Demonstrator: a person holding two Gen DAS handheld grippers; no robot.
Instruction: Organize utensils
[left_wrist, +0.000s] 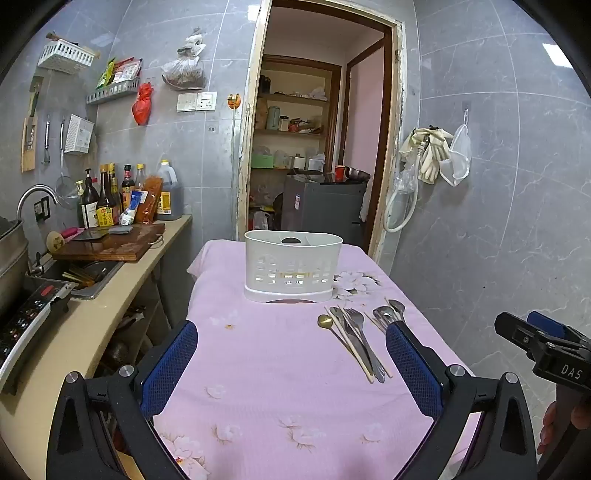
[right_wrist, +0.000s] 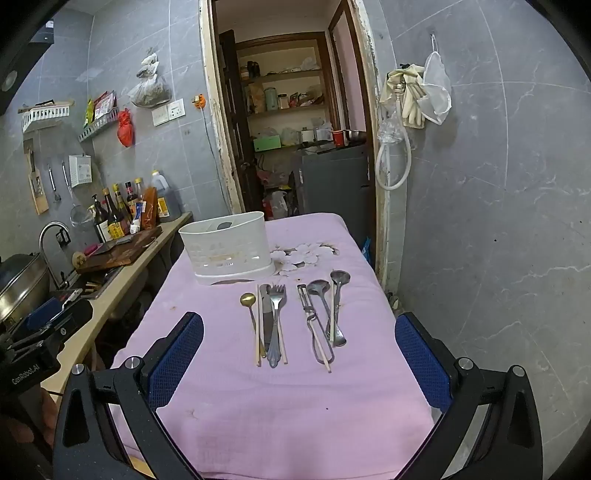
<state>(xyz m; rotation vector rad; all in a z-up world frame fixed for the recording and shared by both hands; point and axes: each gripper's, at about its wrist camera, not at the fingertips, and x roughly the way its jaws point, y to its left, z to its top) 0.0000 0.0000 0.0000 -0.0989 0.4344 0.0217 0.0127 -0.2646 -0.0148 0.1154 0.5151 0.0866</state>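
Both tongs are held above the near end of a table with a pink cloth (right_wrist: 295, 406), tipped moderately downward toward it.

Left tongs (left_wrist: 291, 345): jaws spread wide, nothing between the blue pads, no contact with the cloth. A white slotted basket (left_wrist: 293, 269) stands upright on the cloth straight ahead of them, well beyond the fingertips. The utensils lie ahead and right of centre, near the right finger, whose tip hides part of the far group in this view.

Right tongs (right_wrist: 299, 343): jaws likewise wide apart, empty, hovering. Seen from here, the utensils lie between the two fingers and just beyond them, handles toward the tongs. Left group: a gold spoon (right_wrist: 248, 300), a knife (right_wrist: 266, 317), a fork (right_wrist: 276, 317), and pale chopsticks (right_wrist: 258, 325) lying along them. Right group, just beside it: a peeler-like tool (right_wrist: 314, 325) and two ladle-like spoons (right_wrist: 334, 295), overlapping at the handles. The basket sits ahead and left of these tongs, past the utensil heads.

The right tongs show at the right edge of the left view, part of a hand (left_wrist: 554, 424) gripping the handle below. The left tongs' body shows at the left edge of the right view.

A kitchen counter (left_wrist: 110, 306) runs along to the left of both tongs.
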